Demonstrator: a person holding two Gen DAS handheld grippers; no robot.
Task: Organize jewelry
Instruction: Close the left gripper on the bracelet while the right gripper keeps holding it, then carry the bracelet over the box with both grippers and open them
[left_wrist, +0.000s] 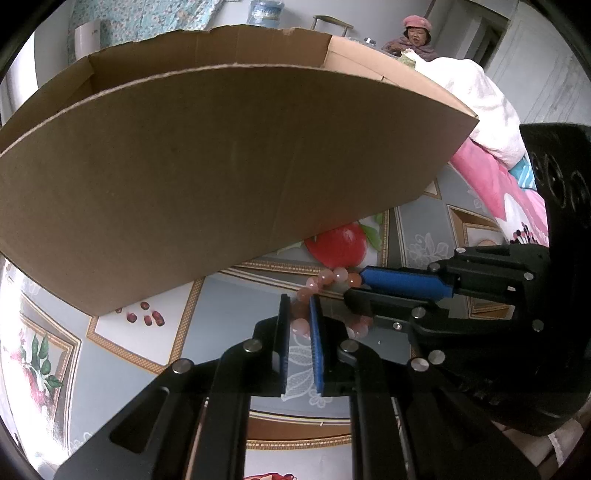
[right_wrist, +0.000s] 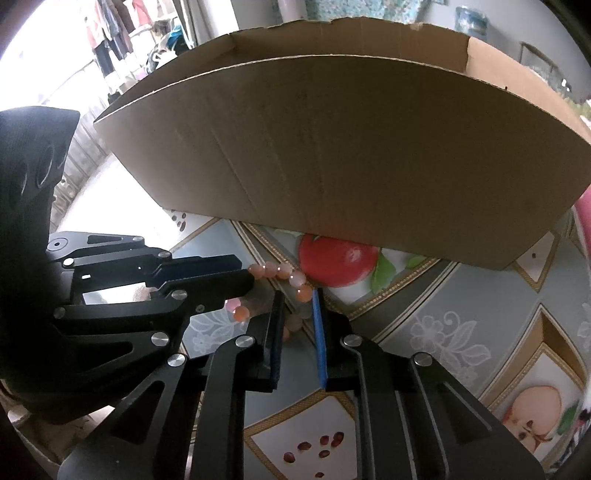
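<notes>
A bracelet (left_wrist: 325, 277) of pink and orange beads hangs just above the patterned tablecloth, in front of a big cardboard box (left_wrist: 221, 166). My left gripper (left_wrist: 299, 301) is shut on one side of the loop, with beads pinched between its blue pads. My right gripper (left_wrist: 354, 288) reaches in from the right onto the other side. In the right wrist view the bracelet (right_wrist: 275, 270) runs from the left gripper (right_wrist: 248, 272) into the right gripper (right_wrist: 297, 295). Beads sit between the right pads, and a narrow gap shows beside the left pad. The box (right_wrist: 351, 147) has an open top, and its inside is hidden.
The tablecloth (left_wrist: 229, 302) with fruit prints covers the table. A pink and white blanket (left_wrist: 480, 110) is piled at the right behind the box. A person in a pink hat (left_wrist: 417, 33) sits far back. Clothes (right_wrist: 110, 37) hang at the far left.
</notes>
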